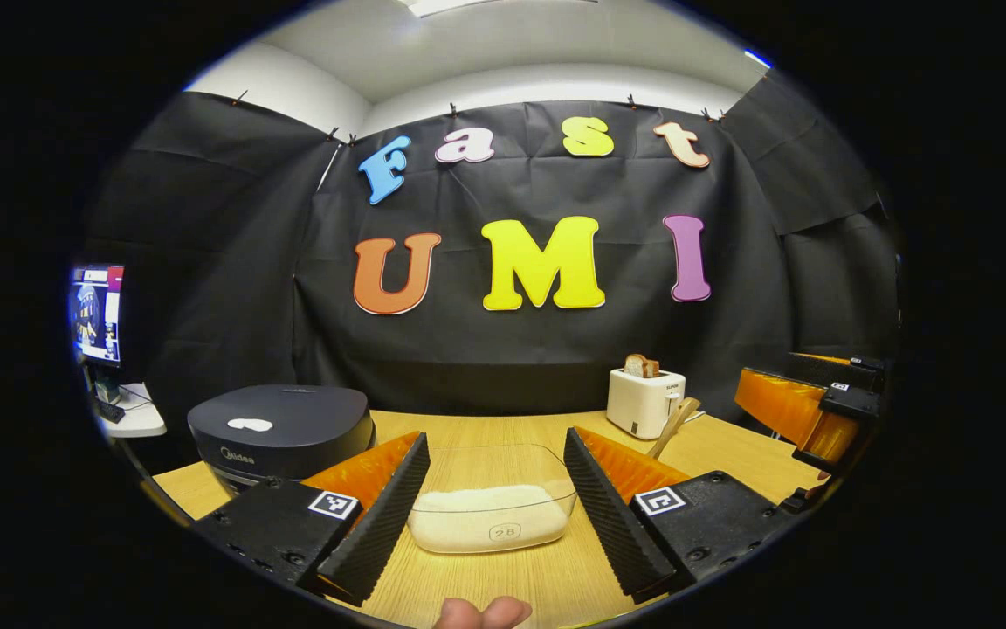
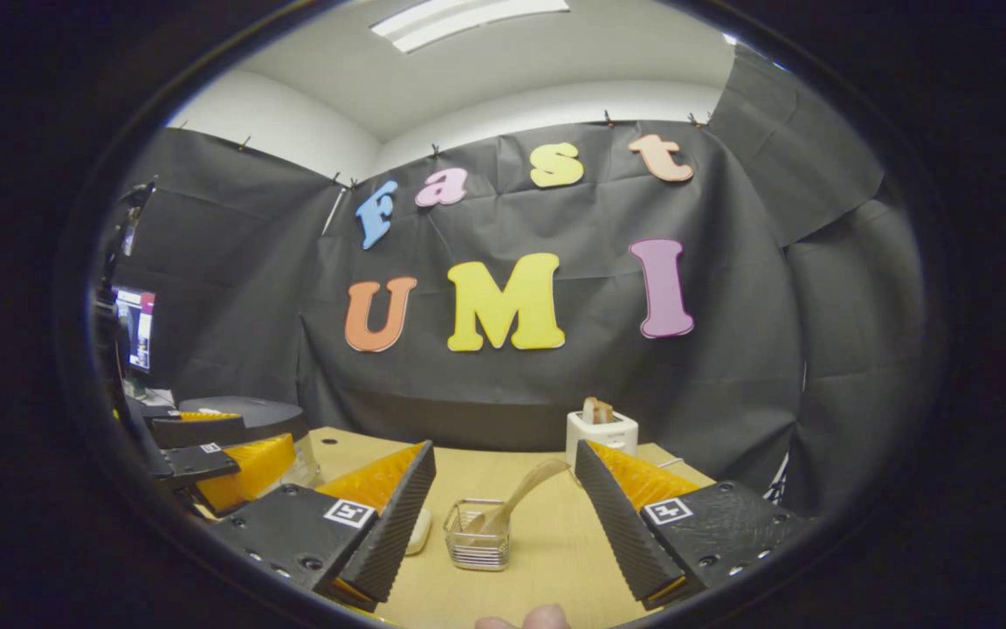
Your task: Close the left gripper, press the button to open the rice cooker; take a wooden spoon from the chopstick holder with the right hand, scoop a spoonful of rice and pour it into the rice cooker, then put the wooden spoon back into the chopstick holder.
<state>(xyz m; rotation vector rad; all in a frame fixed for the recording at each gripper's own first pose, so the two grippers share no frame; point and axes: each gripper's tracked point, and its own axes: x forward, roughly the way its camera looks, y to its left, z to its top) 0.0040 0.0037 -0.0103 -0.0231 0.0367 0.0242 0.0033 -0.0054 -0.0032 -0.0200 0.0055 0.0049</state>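
Wooden spoon (image 2: 516,500) leans handle-up in the chopstick holder (image 2: 478,535) just ahead of my right gripper (image 2: 503,524), fingers apart for the grab, while my left gripper (image 1: 496,511), fingers also apart (not yet closed for pressing), faces the rice tub (image 1: 492,515), the shut rice cooker (image 1: 280,428) far-left on the surface (image 1: 547,581).

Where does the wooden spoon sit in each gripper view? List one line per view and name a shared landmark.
Left gripper view: the wooden spoon pokes up right of centre, just behind the left gripper's right finger.
Right gripper view: it leans in the chopstick holder, bottom centre.
Shared landmark: the white toaster behind it.
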